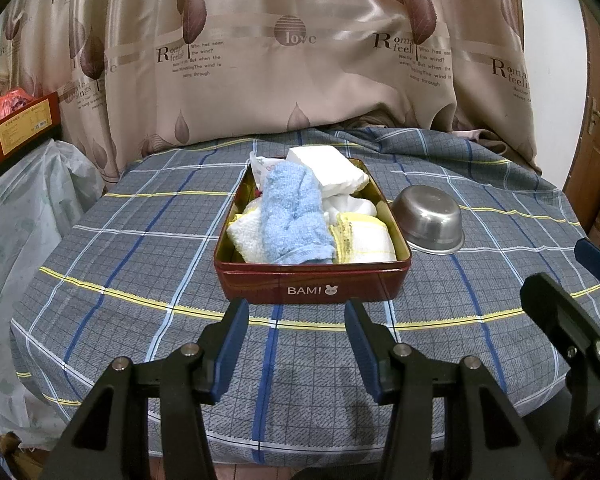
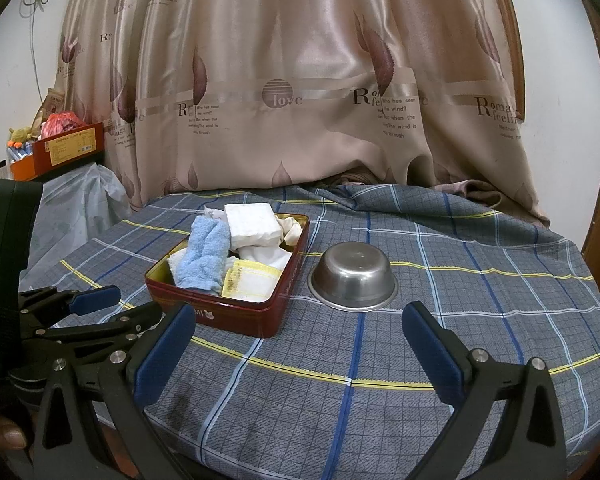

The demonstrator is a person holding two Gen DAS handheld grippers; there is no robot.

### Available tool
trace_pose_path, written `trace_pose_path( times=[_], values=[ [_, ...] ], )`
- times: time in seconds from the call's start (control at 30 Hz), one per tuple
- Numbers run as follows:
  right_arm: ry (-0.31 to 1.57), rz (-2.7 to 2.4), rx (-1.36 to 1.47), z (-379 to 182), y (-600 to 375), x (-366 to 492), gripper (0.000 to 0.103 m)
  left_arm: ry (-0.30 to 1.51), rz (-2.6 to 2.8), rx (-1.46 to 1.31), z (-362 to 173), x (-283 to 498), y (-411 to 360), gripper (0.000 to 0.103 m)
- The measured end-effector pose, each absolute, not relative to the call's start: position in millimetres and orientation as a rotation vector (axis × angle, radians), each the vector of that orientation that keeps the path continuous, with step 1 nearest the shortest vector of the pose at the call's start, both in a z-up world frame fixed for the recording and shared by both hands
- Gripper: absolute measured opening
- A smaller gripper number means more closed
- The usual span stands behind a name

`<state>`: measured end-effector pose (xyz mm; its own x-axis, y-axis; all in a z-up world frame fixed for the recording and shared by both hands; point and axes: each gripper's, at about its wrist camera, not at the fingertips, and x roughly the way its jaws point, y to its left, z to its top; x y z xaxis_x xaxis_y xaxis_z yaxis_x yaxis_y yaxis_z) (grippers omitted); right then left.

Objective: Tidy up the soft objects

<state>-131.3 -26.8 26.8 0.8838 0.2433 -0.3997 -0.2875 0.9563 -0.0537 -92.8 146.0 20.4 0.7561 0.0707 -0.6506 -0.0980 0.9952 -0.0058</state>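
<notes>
Left wrist view looks past the left gripper, jaws spread and empty, at a red tin on the checked desk, just beyond the fingertips. A blue towel and white cloths fill the tin. Right gripper hangs spread and empty too, the overturned steel bowl just ahead, the tin to its left.

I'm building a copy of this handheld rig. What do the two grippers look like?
Both match: the left gripper and right gripper have matte black angular linkage arms with silver pivot bolts, ending in flat dark-blue pads. No cables, markings or sleeves are visible.
</notes>
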Motion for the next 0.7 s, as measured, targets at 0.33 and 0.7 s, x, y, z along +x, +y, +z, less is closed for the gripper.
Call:
trace_pose_path(
  times=[0.33, 0.7],
  values=[
    [0.402, 0.28, -0.11, 27, -28, -130, 0.103, 0.708, 0.094, -0.04, 21, -93, 146, 0.051],
    [0.411, 0.28, -0.091, 22, -30, -132, 0.103, 0.693, 0.123, -0.039, 39, -95, 148, 0.051]
  ],
)
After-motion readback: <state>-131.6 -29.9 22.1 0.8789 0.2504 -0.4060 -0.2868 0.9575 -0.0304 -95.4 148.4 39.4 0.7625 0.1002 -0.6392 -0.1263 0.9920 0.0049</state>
